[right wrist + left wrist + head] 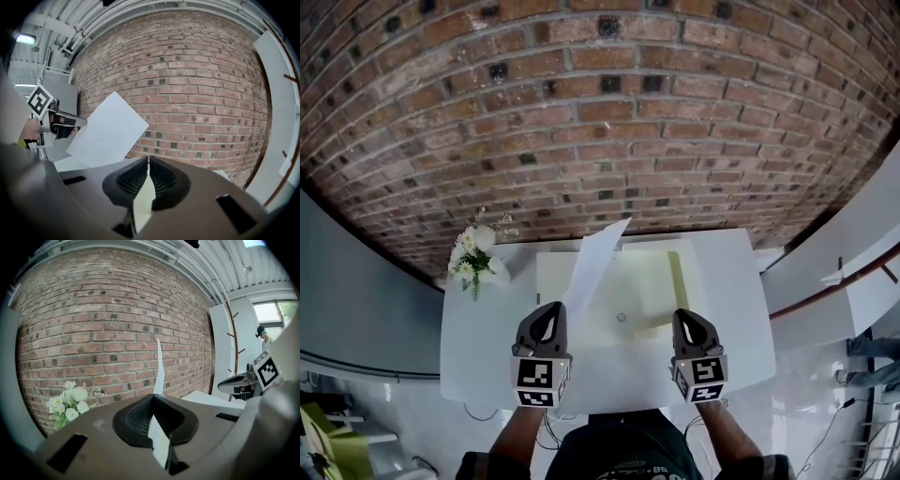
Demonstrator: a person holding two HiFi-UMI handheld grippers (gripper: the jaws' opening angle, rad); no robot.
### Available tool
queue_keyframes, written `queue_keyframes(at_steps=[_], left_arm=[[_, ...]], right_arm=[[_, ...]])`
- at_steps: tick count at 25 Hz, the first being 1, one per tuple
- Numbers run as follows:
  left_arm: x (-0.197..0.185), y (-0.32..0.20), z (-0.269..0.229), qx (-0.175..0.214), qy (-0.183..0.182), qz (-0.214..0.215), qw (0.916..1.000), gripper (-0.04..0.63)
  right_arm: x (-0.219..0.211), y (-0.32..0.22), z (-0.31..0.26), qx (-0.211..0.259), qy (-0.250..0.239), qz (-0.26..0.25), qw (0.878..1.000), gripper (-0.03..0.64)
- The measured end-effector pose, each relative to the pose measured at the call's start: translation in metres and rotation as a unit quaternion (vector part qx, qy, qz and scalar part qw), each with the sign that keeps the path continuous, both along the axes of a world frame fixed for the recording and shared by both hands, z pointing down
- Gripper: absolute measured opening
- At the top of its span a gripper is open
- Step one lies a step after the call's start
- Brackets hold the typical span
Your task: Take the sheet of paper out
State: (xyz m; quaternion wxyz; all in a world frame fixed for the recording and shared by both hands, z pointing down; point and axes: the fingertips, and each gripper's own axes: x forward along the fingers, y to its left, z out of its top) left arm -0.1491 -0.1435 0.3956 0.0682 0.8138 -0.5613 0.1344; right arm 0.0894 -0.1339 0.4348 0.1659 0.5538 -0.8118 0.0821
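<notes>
the left gripper (546, 319) is clenched on the near corner of the sheet of paper (595, 262). its jaws are pressed flat together with the white edge pinched between them. from that gripper the sheet rises up and away toward the brick wall (581, 112), its long axis leaning a little toward the right gripper's side and its far corner the highest point. in the left gripper view it stands almost edge-on, a thin white sliver going straight up from the jaw tips. in the right gripper view its broad face shows as a tilted rectangle, up and to the left of that gripper and clear of the surface (487, 347).

the right gripper (689, 323) is closed on a thin pale yellow edge, which looks to be part of the pale yellow folder (647, 291). the folder lies flat on the white surface just ahead of both grippers and between them, with a small round snap near its middle. the lower end of the sheet hangs over the folder's left part.

a bunch of white flowers (473, 255) sits at the far left of the surface, beyond the left gripper and well apart from the sheet.
</notes>
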Motion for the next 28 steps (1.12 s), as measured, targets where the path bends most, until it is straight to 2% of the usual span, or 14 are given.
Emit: queue_keyframes(at_steps=[8, 14, 28], left_arm=[[0.007, 0.023, -0.025, 0.005, 0.020, -0.021, 0.9996, 0.009], [0.010, 0.037, -0.034, 0.009, 0.021, -0.033, 0.9992, 0.009], [0.031, 0.044, -0.027, -0.006, 0.036, -0.026, 0.9990, 0.009]], right_arm=[[0.011, 0.015, -0.019, 0.014, -0.015, -0.022, 1.000, 0.072], [0.016, 0.025, -0.025, 0.021, -0.017, -0.036, 0.999, 0.071], [0.021, 0.027, -0.018, 0.019, -0.001, -0.048, 0.999, 0.067]])
